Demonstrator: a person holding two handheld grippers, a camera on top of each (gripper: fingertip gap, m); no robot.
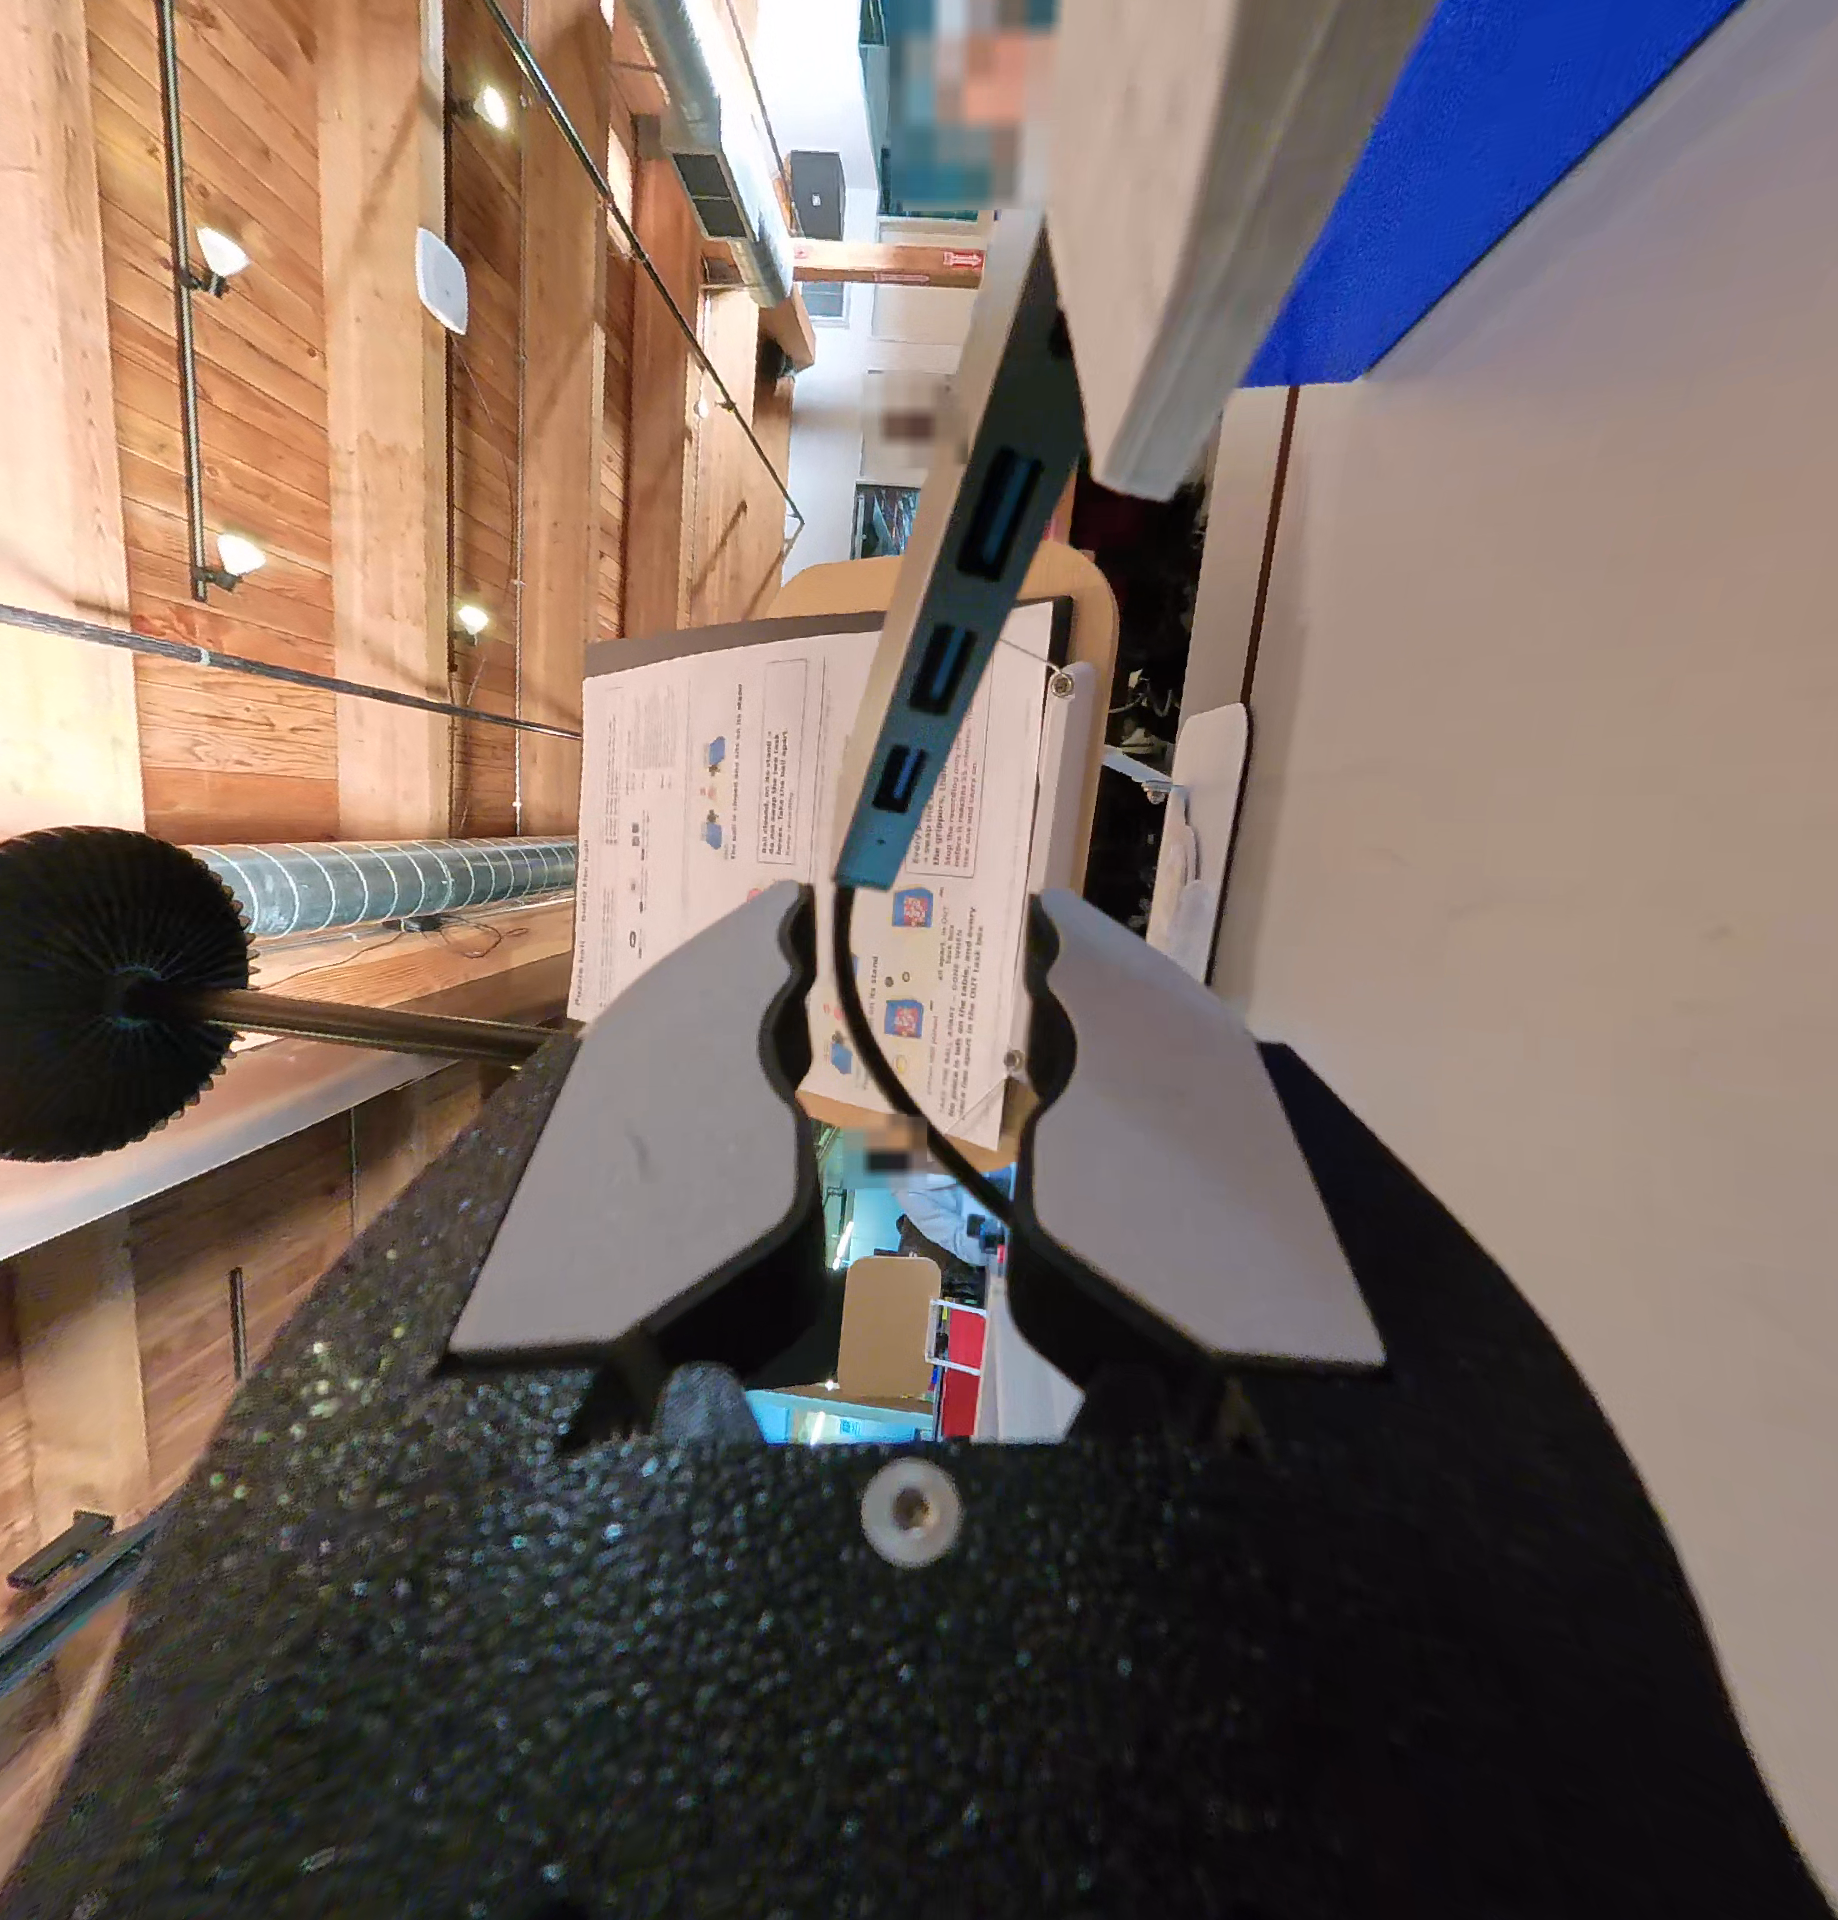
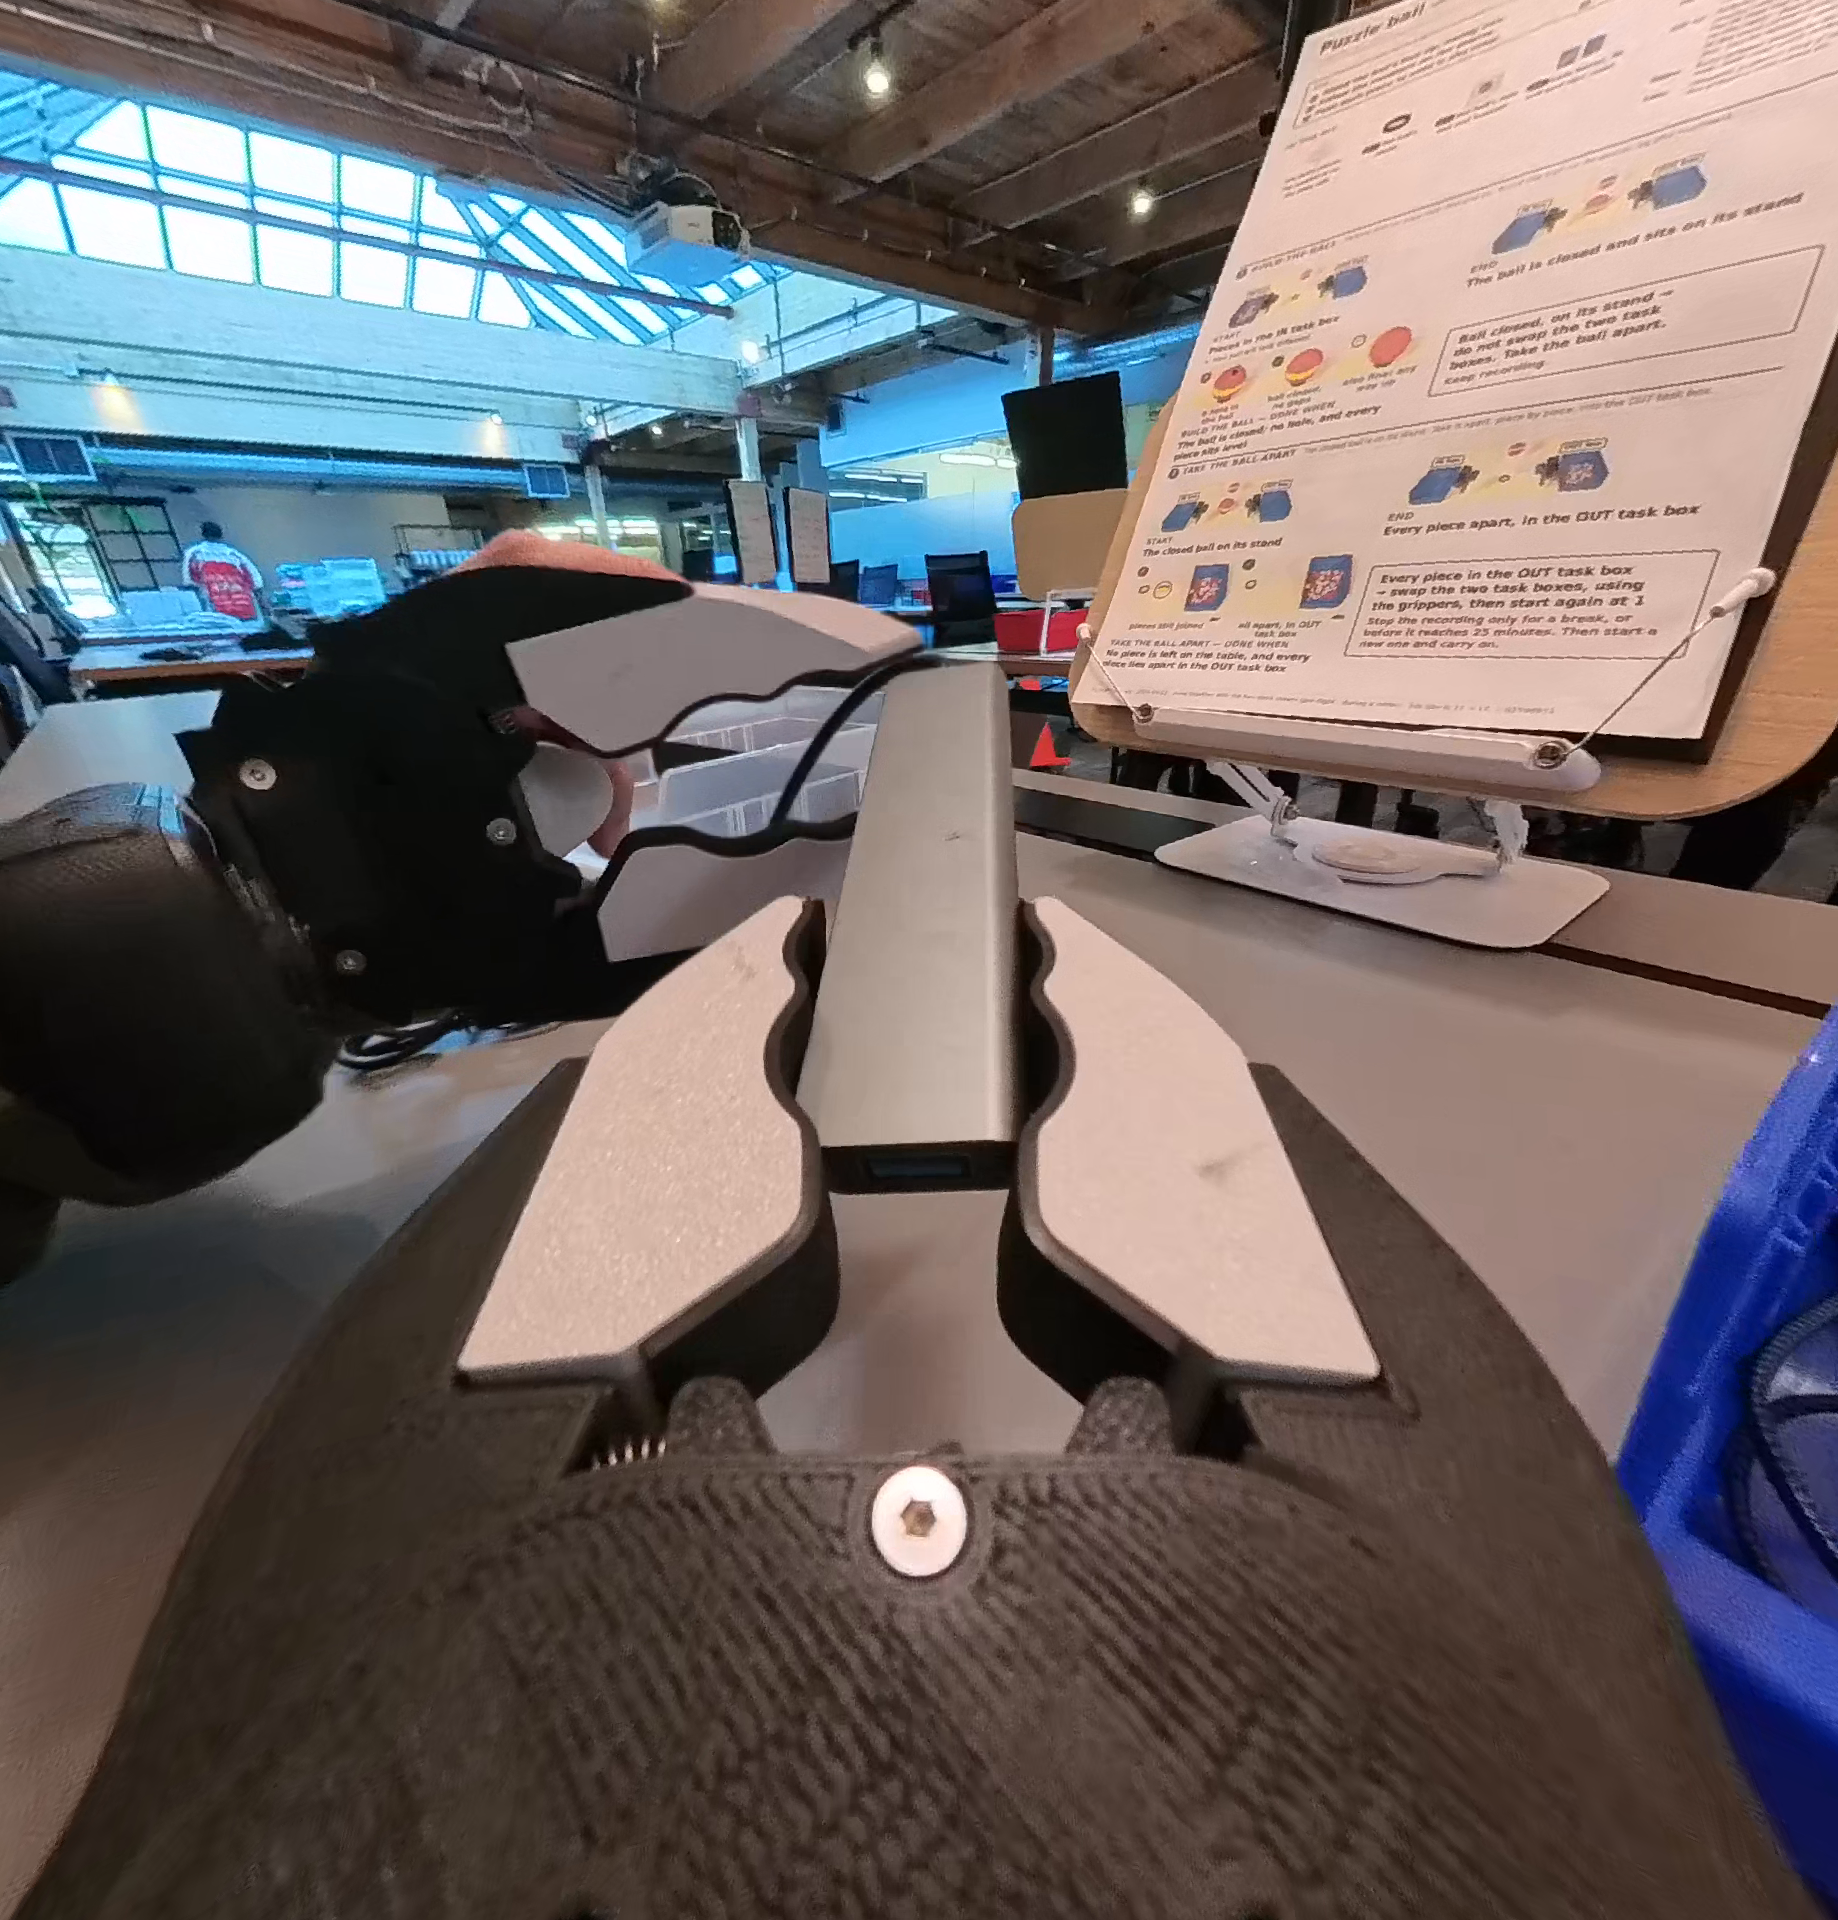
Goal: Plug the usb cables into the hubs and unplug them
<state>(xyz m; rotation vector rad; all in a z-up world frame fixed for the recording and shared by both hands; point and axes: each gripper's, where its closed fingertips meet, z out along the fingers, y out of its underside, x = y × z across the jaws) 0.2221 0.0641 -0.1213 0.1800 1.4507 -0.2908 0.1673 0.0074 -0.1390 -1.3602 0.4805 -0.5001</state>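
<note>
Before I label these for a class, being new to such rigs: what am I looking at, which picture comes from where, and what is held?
There is no robot here. A person holds a two-finger gripper in each hand, and each gripper carries a wide-angle camera looking along its fingers.

The right wrist view shows the right gripper shut on a grey USB hub above a pale table. To its left is the left gripper, open, with the hub's black cable running between its fingers. Behind stands an instruction sheet on a stand, and a blue bin sits at the right edge.

The left wrist view is the same scene turned sideways: the hub shows three empty ports, and the cable passes between the open fingers; whether it touches them I cannot tell.
</note>
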